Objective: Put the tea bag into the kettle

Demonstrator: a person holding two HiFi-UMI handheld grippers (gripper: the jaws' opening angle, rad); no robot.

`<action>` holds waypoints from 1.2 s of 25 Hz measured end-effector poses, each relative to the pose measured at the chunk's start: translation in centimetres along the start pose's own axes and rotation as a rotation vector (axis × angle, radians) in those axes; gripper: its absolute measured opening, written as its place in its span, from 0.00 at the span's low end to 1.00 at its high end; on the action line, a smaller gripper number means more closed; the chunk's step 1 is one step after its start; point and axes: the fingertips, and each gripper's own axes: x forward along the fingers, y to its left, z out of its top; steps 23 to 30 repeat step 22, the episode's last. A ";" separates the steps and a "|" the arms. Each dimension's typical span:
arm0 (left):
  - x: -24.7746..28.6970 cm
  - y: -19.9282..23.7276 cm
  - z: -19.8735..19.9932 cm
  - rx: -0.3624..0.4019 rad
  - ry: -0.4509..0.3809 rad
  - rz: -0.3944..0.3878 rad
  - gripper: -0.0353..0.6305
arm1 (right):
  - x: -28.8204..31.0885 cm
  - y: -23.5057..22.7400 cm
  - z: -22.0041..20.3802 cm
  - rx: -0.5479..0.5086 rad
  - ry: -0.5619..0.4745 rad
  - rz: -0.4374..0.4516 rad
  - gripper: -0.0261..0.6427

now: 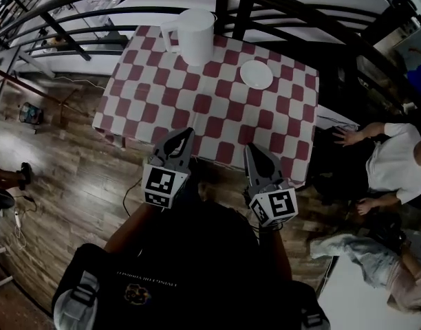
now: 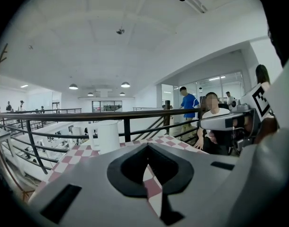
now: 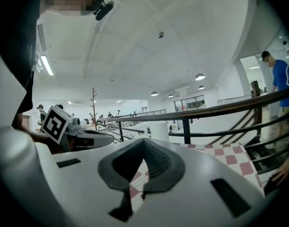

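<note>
While left claw point(image 1: 188, 133) hovers, kettle point(image 1: 195, 36) stands well beyond.

table point(image 1: 217, 108): red-and-white checked cloth | white plate point(image 1: 256, 74): far right part | black railing point(image 1: 243, 19): behind table | seated person point(image 1: 393, 163): right of table

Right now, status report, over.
Left gripper shut, empty; right gripper shut, empty. Kettle at table's far edge, untouched. Tea bag not seen. Plate right of kettle.

Legible text: none. One line of small pale print point(image 1: 145, 275) on the person's dark garment point(image 1: 197, 246), upside down, unreadable.
</note>
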 end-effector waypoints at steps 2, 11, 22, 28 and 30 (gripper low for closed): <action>-0.9 -0.7 -0.4 -0.001 -0.004 0.004 0.06 | -0.8 0.7 0.0 -0.004 -0.010 0.009 0.06; -5.0 -3.2 -1.4 -0.005 -0.022 0.010 0.06 | -3.9 4.1 0.0 -0.024 -0.043 0.046 0.06; -6.6 -4.7 -1.2 -0.001 -0.035 -0.003 0.06 | -5.7 5.1 1.2 -0.040 -0.074 0.032 0.06; -6.6 -4.7 -1.2 -0.001 -0.035 -0.003 0.06 | -5.7 5.1 1.2 -0.040 -0.074 0.032 0.06; -6.6 -4.7 -1.2 -0.001 -0.035 -0.003 0.06 | -5.7 5.1 1.2 -0.040 -0.074 0.032 0.06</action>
